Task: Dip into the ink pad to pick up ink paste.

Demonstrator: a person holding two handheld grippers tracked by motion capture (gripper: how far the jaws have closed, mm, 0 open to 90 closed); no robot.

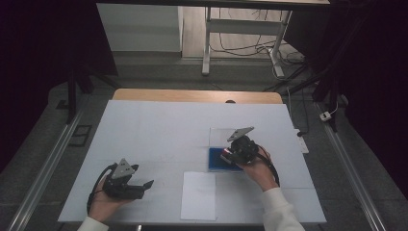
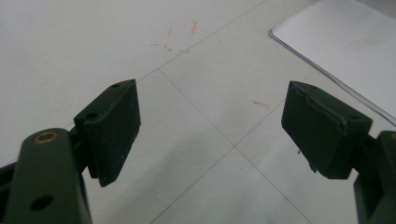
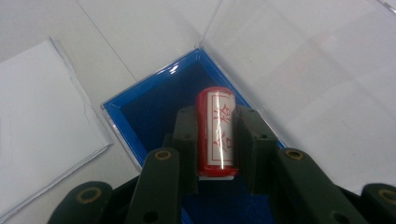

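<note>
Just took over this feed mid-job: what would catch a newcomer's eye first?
The red stamp with red characters on its label, clamped in the right tongs over the open blue case. A white paper sheet lies at the near table edge, and the left tongs gape empty above the white tabletop.

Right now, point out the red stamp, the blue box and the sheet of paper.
red stamp [image 3: 216,130]: right gripper view, on its labelled side, between the jaws.
blue box [image 3: 140,112]: right gripper view, on its blue inner floor.
sheet of paper [image 1: 199,196]: high view, at its middle.
</note>
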